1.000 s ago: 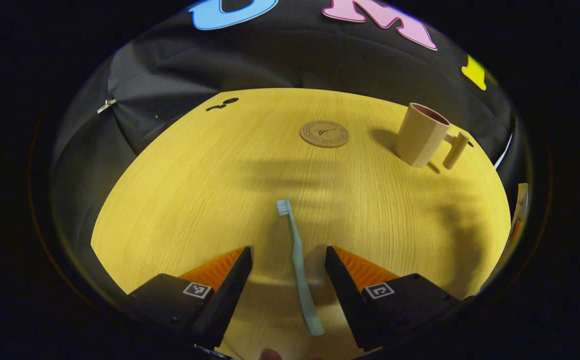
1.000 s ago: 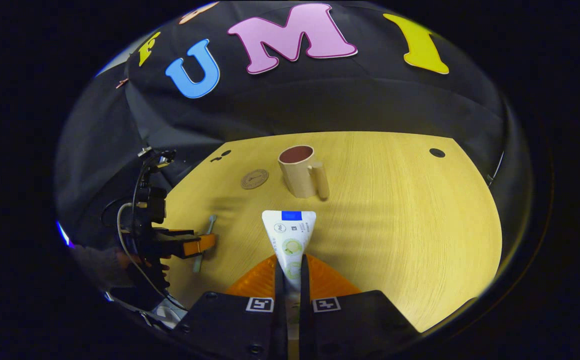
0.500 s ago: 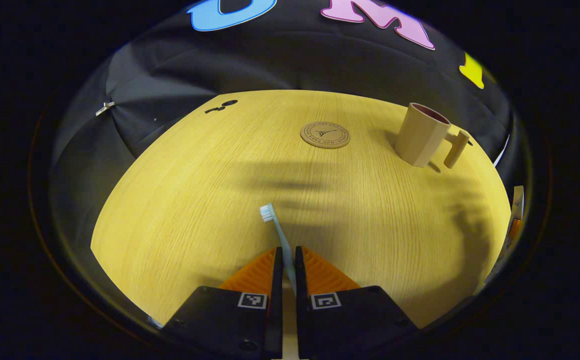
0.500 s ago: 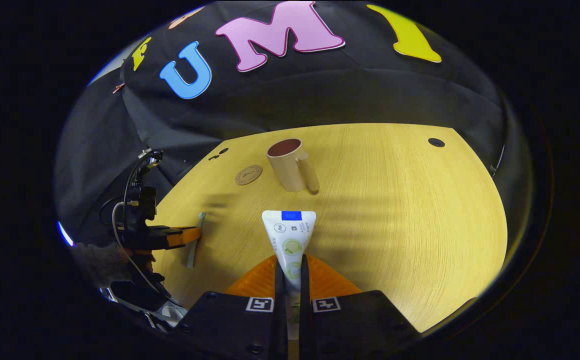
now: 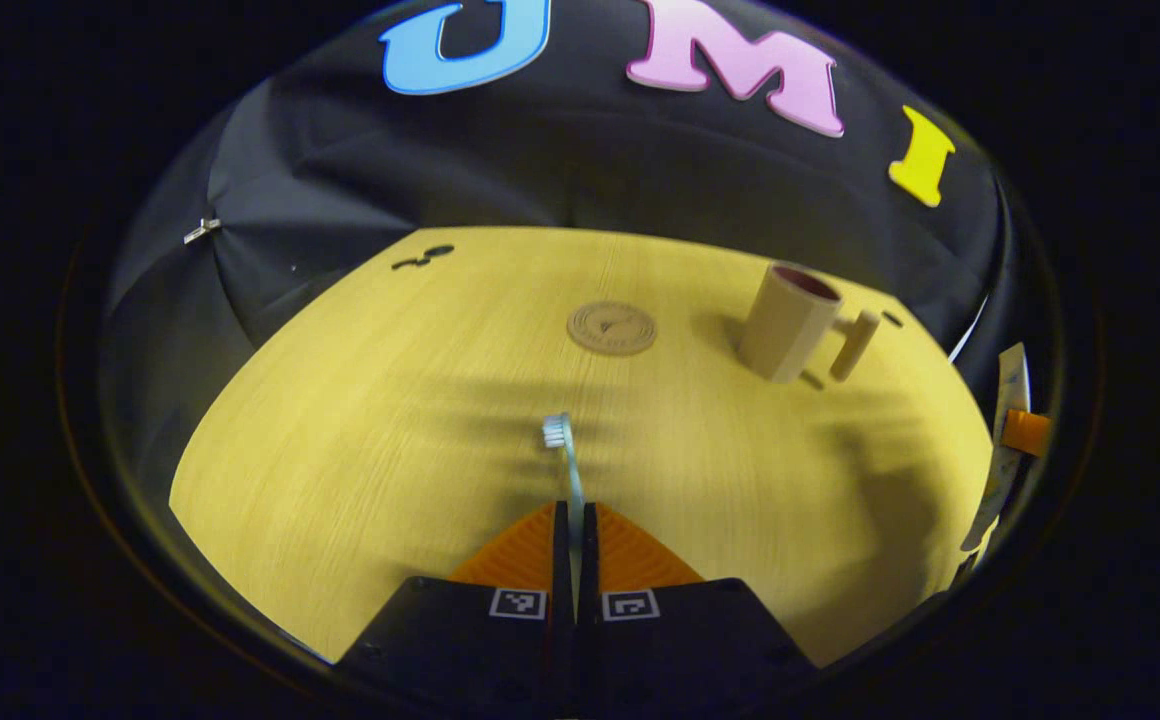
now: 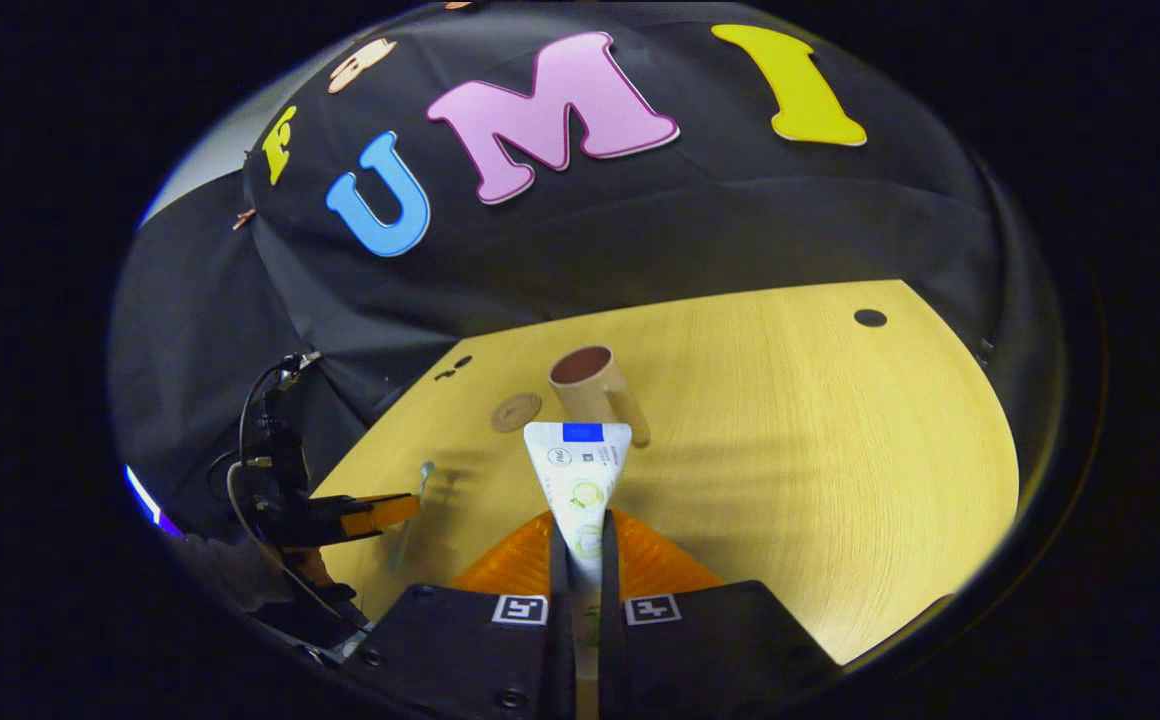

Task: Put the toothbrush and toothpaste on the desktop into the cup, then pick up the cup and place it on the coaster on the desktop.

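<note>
One pale blue plastic toothbrush [image 5: 568, 470] juts forward from the left gripper [image 5: 575, 520], both fingers clamped on its handle (bristles ahead). One white toothpaste tube [image 6: 580, 480] is pinched likewise by the right gripper [image 6: 580, 545]. One beige handled cup [image 5: 790, 322] and one round cork coaster [image 5: 612, 328] sit near the yellow wooden bench's [image 5: 340, 440] far edge.

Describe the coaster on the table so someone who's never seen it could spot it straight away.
Start from the yellow wooden table. Toward its far side stands a beige cup with a handle. The coaster lies beside the cup, apart from it: a flat, round, brown disc, the only low thing there.
</note>
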